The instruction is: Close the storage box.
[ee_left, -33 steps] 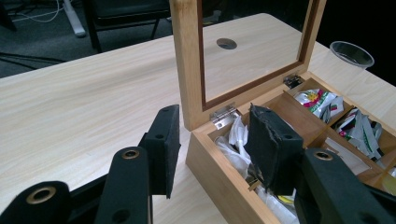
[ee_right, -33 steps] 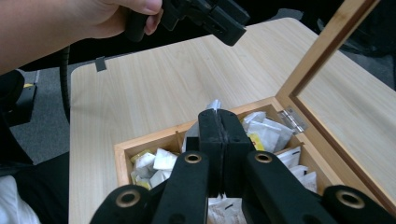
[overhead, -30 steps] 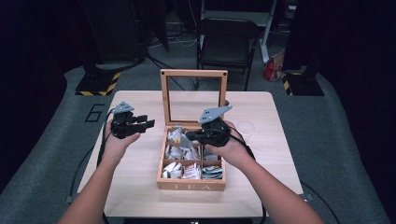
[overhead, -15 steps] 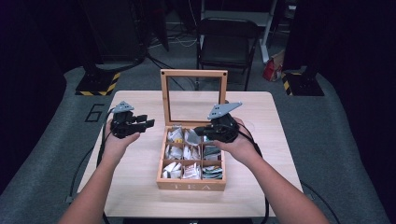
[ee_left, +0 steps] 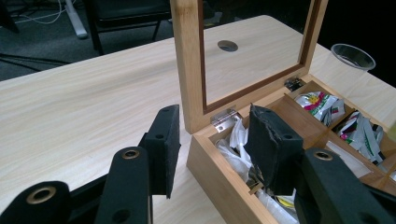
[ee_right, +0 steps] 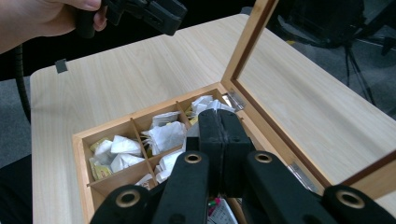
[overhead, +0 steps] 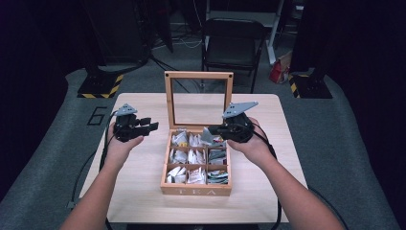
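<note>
Status: tea box (overhead: 196, 189) sits mid-table (overhead: 143, 191), front wall toward the person, all nine compartments loaded with tea packets (overhead: 187, 175). Nothing is laid out on the table beside it, so by my read no packet has been delivered anywhere yet. The work is at the pick stage, early on.

Left gripper (overhead: 152, 125): hovers over bare table just left of the box's back-left corner. Jaws part-open with nothing between the pads, and it touches nothing. In its own view the box corner and hinge sit just past the pads. It looks idle or on standby.

Right gripper (overhead: 213, 130): over the back row, right-hand side, pointing left across the box. Jaws are clenched, pad to pad in its own view. In the high view a pale packet corner sits right at the tip; I can't tell whether it's pinched or just lying behind. If it's a grip, it's a thin edge only.

Lid (overhead: 198, 75): glass-paned, standing upright at the back, clear of both grippers.

Further back: a clear cup (ee_left: 352, 55) on the far right of the table, possibly the drop target. A chair (overhead: 233, 43) stands beyond the table.

Left to do: confirm the pick, lift clear of the dividers, place.
</note>
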### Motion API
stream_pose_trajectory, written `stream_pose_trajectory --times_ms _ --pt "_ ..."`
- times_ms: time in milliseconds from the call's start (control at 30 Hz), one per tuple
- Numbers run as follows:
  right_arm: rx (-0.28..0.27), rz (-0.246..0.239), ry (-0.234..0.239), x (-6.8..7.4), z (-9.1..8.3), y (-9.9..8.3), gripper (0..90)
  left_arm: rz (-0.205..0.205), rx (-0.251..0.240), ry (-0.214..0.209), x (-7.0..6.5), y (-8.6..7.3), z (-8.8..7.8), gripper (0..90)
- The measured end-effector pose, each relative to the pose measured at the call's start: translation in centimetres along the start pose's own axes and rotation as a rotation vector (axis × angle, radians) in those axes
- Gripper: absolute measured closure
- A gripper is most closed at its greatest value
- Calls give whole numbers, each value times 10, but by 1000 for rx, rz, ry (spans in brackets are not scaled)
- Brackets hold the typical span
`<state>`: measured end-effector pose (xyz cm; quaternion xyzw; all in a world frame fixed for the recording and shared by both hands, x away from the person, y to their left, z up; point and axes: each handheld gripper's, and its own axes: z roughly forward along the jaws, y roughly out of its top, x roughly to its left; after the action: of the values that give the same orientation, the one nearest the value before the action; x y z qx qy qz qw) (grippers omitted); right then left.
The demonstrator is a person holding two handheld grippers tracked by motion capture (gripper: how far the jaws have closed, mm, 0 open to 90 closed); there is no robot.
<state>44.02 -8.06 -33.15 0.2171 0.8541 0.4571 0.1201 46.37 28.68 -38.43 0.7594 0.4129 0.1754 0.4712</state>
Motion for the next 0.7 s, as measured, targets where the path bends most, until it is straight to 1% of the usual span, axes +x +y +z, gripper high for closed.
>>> stream_pose_trajectory --times_ms 167,233,267,367,433,533,567,633,700 --pt "-5 9 -19 -4 -7 -2 895 2 5 -3 1 1 -1 543" --pt "-7 5 -28 -6 -9 -3 895 5 2 0 0 0 -1 543" --pt "-5 14 -32 -7 -10 -4 895 6 2 1 0 0 -1 543" --pt "-5 17 -43 -9 -14 -5 895 2 2 0 1 0 -1 543" --pt "-7 13 -50 -12 -17 -7 895 4 3 2 1 0 -2 543" --pt "-3 24 -64 -15 -21 -9 895 0 2 2 1 0 -2 543" --pt "-5 15 -67 -17 -22 -9 895 2 1 2 1 0 -3 543" --pt "-6 28 -82 -19 -25 -11 895 3 3 1 1 0 -3 543" --pt "-4 28 -91 -22 -28 -13 896 1 1 3 1 0 -3 543"
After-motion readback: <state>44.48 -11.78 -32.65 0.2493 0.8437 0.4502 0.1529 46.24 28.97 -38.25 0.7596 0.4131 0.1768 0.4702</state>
